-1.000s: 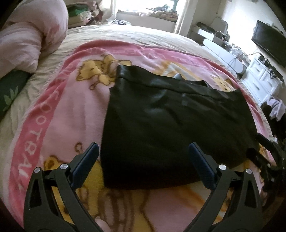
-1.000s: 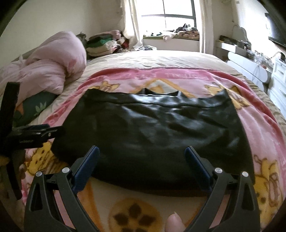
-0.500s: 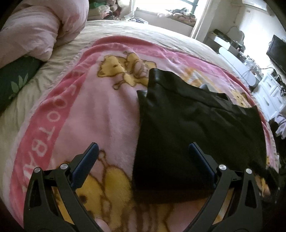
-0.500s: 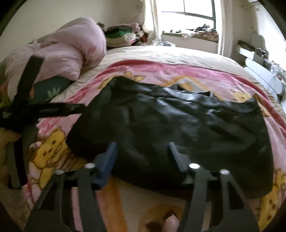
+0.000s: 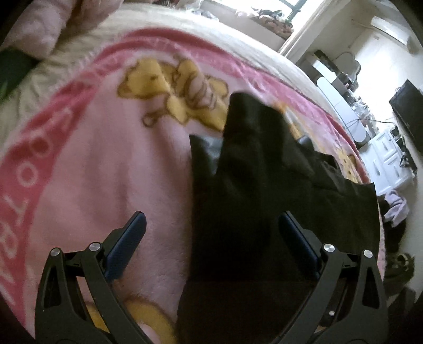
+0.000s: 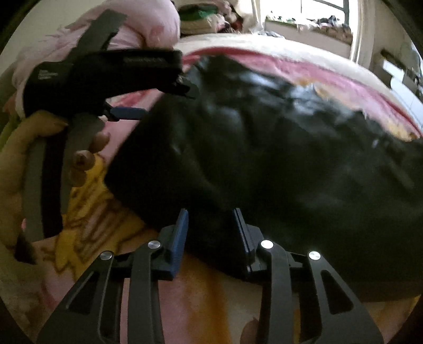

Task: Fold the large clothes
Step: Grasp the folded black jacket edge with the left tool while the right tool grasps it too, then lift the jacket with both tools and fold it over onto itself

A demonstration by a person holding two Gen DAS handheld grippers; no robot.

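Observation:
A black, shiny folded garment (image 5: 264, 201) lies on a pink cartoon blanket (image 5: 111, 164) on the bed. My left gripper (image 5: 211, 227) is open over the garment's left near edge; the cloth runs under its right finger. In the right wrist view the garment (image 6: 277, 137) fills the middle, blurred. My right gripper (image 6: 211, 225) has its jaws narrowed around the garment's near edge fold, blue pads (image 6: 182, 230) on both sides of the cloth. The left gripper (image 6: 124, 111) also shows there, held by a hand at the garment's left corner.
A pink duvet (image 6: 148, 23) is bunched at the bed's far left. Stacked clothes (image 6: 208, 18) lie by the window. A white dresser (image 5: 388, 156) and a dark TV (image 5: 409, 111) stand to the right of the bed.
My right gripper has closed in on the garment's near edge, its jaws narrowing. My left gripper has shifted left and tilted, staying open. The garment's left edge has lifted and rumpled.

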